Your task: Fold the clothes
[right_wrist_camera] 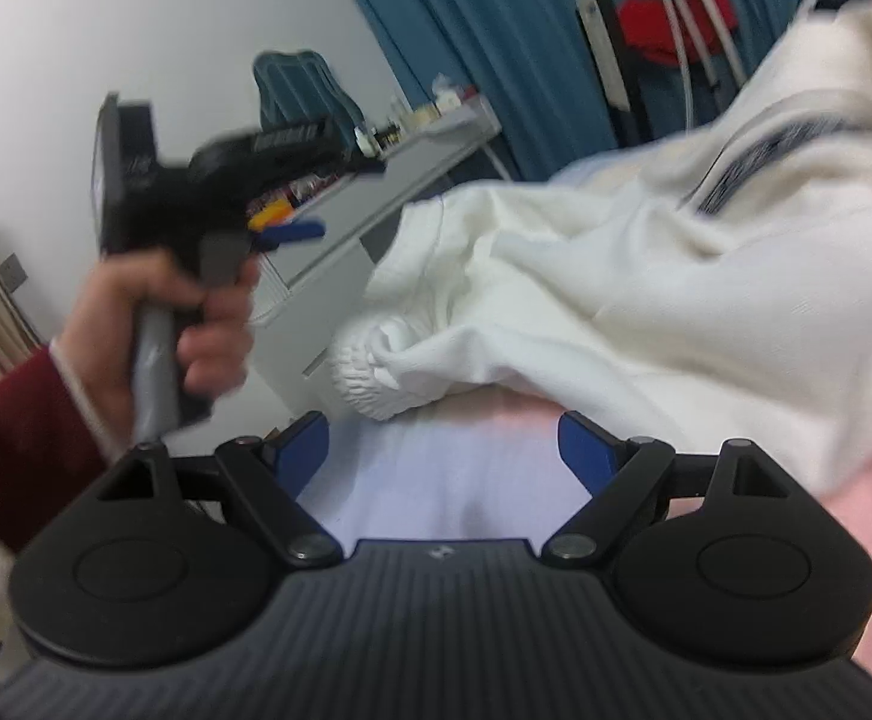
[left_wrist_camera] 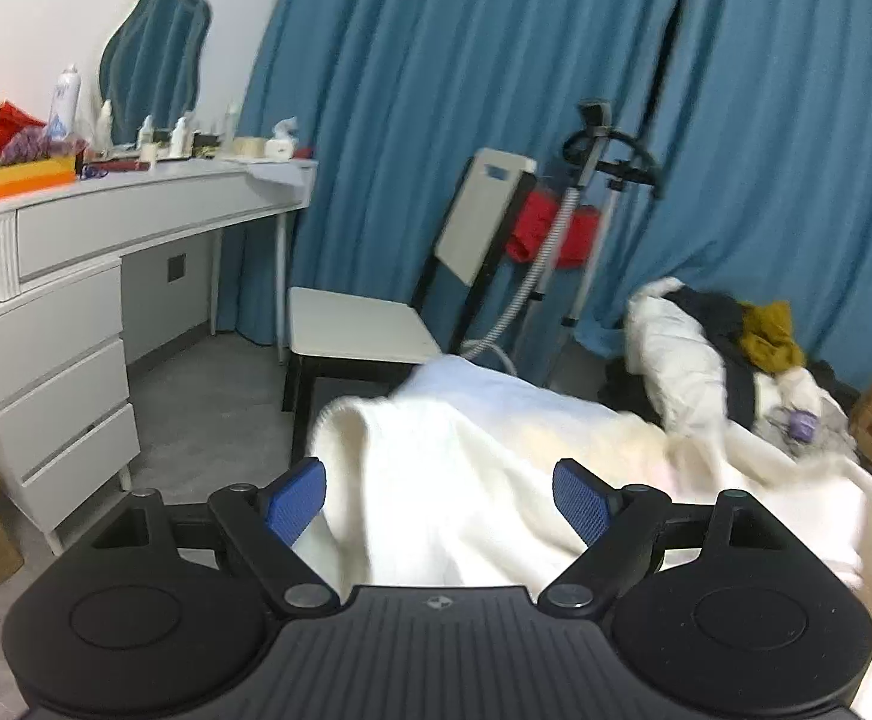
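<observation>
Both tongs, left (left_wrist_camera: pixel 439 501) and right (right_wrist_camera: pixel 442 453), gape wide, the white garment (left_wrist_camera: pixel 496 456) lying loose just ahead.

The white garment (left_wrist_camera: pixel 496 450) is looking like soft, matt cloth with a ribbed cuff; the grippers' housings are showing matt black plastic, their pads (left_wrist_camera: pixel 292 501) textured blue rubber.

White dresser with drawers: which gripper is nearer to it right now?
Left. The left gripper hangs beside the dresser, at the white garment's edge; the right gripper sits farther off, over the bed.
</observation>
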A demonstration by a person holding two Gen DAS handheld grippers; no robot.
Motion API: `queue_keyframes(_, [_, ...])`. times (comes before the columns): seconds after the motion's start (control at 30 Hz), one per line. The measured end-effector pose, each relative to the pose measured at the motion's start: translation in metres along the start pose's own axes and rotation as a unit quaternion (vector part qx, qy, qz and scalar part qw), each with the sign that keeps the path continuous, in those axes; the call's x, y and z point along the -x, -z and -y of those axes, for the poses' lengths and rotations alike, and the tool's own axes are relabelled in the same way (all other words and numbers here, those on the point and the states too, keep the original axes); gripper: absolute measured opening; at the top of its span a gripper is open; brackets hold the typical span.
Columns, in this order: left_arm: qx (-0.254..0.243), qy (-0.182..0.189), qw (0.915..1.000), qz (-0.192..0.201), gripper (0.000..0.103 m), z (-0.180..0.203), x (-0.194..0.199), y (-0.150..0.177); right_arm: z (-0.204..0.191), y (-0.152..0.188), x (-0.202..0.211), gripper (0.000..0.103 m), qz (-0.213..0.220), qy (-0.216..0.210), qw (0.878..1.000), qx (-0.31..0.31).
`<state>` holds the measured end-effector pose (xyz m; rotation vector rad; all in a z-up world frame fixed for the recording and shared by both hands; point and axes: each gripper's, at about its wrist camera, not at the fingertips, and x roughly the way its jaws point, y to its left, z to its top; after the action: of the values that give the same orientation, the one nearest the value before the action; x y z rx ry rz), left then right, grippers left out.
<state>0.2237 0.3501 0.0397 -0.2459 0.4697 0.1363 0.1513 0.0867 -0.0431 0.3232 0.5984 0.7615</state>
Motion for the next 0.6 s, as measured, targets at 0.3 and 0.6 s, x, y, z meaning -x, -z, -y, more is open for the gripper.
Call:
queue_keyframes(0.3, [-0.018, 0.107, 0.9941, -0.009, 0.084, 0.108, 0.098, 0.074, 0.032, -0.018, 0.134, 0.085, 0.058, 0.106, 0.990, 0.067])
queue_keyframes(0.6, [-0.044, 0.180, 0.9820, -0.037, 0.084, 0.216, 0.077, 0.110, 0.104, -0.027, 0.227, 0.085, 0.094, 0.212, 0.972, 0.029])
